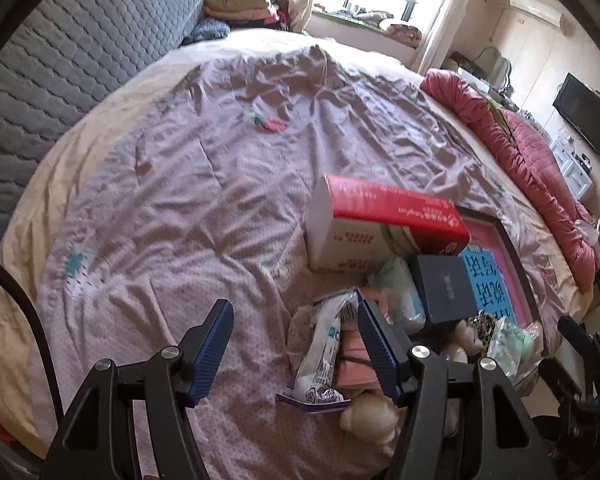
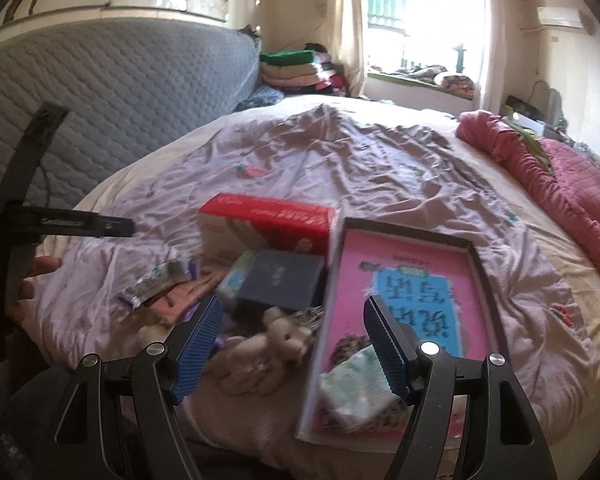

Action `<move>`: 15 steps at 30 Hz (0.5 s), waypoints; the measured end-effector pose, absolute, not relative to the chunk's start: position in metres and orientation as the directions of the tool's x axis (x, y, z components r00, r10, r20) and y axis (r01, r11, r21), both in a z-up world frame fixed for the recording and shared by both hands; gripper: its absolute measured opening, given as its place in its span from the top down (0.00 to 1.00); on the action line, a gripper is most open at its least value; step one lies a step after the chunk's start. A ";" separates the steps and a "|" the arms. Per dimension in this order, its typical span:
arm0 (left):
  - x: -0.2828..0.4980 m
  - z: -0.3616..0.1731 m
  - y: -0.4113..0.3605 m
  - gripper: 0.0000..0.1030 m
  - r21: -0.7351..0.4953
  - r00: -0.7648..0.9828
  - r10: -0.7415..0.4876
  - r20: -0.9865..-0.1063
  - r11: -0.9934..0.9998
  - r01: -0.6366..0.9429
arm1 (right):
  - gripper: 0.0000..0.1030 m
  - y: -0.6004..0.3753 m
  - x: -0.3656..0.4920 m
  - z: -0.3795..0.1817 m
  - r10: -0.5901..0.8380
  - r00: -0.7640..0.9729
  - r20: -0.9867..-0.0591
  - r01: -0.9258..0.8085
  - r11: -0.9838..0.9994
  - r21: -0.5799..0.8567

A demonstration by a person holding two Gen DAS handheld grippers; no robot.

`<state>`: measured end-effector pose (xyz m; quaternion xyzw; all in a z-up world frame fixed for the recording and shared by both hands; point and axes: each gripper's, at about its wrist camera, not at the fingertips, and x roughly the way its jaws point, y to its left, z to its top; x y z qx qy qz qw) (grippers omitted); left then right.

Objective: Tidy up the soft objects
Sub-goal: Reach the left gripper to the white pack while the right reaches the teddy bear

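A heap of things lies on the bed [image 1: 219, 184], which is covered with a wrinkled lilac sheet. In the left wrist view the left gripper [image 1: 291, 344] hangs above the near edge of the heap, its jaws standing apart and empty; a white plastic packet [image 1: 320, 356] lies on the sheet between them, not pinched. At 5 o'clock from that packet sits a cream plush toy [image 1: 370, 416], and pink folded cloth [image 1: 356, 364] shows just under the right jaw. At 12 o'clock stands a red and white box [image 1: 364, 224], with a dark grey box [image 1: 446, 288] at 3 o'clock, touching a pale wrapped pack [image 1: 400, 292].

In the right wrist view the right gripper [image 2: 295, 344] is also open and holds nothing. Below the gap lies a beige stuffed animal [image 2: 267, 348]. Under its right jaw is a pink framed board [image 2: 404, 280], with a green-printed soft pack [image 2: 356, 392] resting on its near end. A rolled red quilt [image 2: 540, 176] lies at 2 o'clock along the far bed edge.
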<state>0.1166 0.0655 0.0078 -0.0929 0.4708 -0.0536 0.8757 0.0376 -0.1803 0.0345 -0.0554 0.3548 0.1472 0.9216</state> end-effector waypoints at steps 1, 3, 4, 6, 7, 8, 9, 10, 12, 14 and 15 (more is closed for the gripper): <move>0.118 0.002 0.065 0.38 -0.217 0.538 -0.187 -0.822 0.976 0.008 | 0.27 -0.176 0.037 0.031 0.237 0.697 -0.677 -0.321 0.947 0.001; 0.120 -0.006 0.064 0.38 -0.215 0.519 -0.184 -0.835 0.977 0.002 | 0.27 -0.169 0.037 0.022 0.235 0.675 -0.700 -0.340 0.940 -0.013; 0.121 -0.010 0.063 0.38 -0.211 0.509 -0.181 -0.841 0.978 -0.001 | 0.27 -0.166 0.037 0.017 0.233 0.664 -0.711 -0.351 0.936 -0.021; 0.122 -0.016 0.063 0.38 -0.202 0.502 -0.172 -0.848 0.979 -0.006 | 0.27 -0.160 0.037 0.006 0.230 0.644 -0.729 -0.369 0.929 -0.034; 0.122 -0.019 0.062 0.38 -0.195 0.497 -0.166 -0.852 0.981 -0.008 | 0.27 -0.158 0.038 0.003 0.228 0.636 -0.737 -0.373 0.927 -0.034; 0.122 -0.021 0.061 0.38 -0.198 0.494 -0.169 -0.853 0.980 -0.006 | 0.27 -0.157 0.038 -0.001 0.231 0.631 -0.741 -0.374 0.927 -0.029; 0.123 -0.023 0.061 0.38 -0.201 0.488 -0.174 -0.855 0.980 -0.003 | 0.27 -0.157 0.040 -0.005 0.232 0.624 -0.746 -0.372 0.928 -0.023; 0.123 -0.025 0.060 0.38 -0.203 0.480 -0.177 -0.859 0.979 -0.002 | 0.27 -0.157 0.040 -0.008 0.232 0.620 -0.750 -0.371 0.928 -0.019; 0.123 -0.027 0.057 0.38 -0.206 0.477 -0.185 -0.859 0.979 0.009 | 0.27 -0.157 0.045 -0.013 0.225 0.611 -0.759 -0.360 0.933 -0.013; 0.123 -0.028 0.053 0.38 -0.194 0.476 -0.177 -0.862 0.981 0.015 | 0.27 -0.159 0.050 -0.016 0.226 0.607 -0.762 -0.347 0.938 0.002; 0.122 -0.029 0.051 0.38 -0.186 0.475 -0.173 -0.863 0.982 0.021 | 0.27 -0.161 0.054 -0.019 0.220 0.607 -0.764 -0.332 0.943 0.009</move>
